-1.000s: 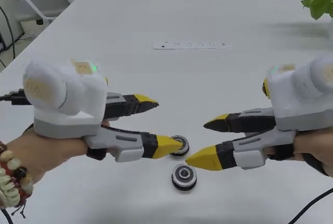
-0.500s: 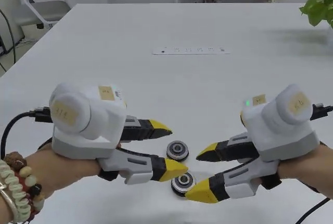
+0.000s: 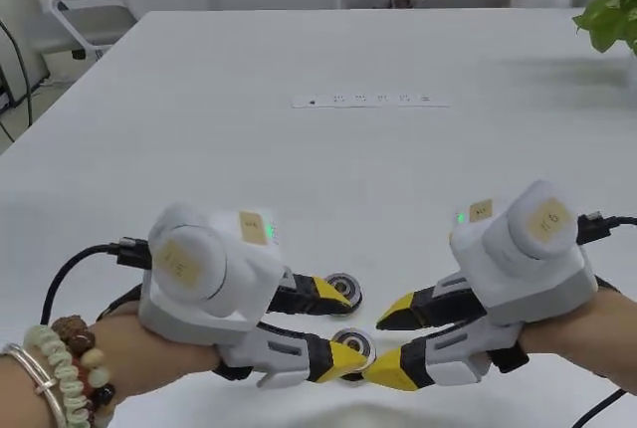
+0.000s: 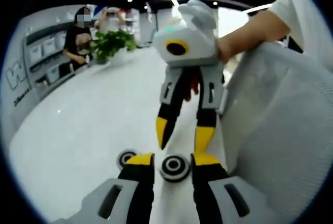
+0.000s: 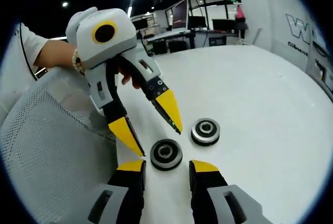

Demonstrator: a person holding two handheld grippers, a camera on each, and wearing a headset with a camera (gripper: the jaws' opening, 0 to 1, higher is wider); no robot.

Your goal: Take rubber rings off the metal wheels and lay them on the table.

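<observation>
My left gripper (image 4: 173, 160) and right gripper (image 5: 166, 166) both stand wide open and hold nothing, their yellow tips facing each other low over the white table (image 3: 398, 179). One metal wheel (image 5: 166, 154), its rubber ring still on, lies flat between the two sets of tips; I cannot tell whether any tip touches it. The second wheel (image 5: 205, 132) lies just beside it, close to one left jaw tip.

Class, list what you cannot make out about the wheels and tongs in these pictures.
Near wheel, head view: lower edge hidden by tips of the left tongs and right tongs.
Far wheel, head view: left side behind the left tongs.
Power strip, head view: sockets too small.
Contact between tongs and near wheel: cannot tell.
</observation>
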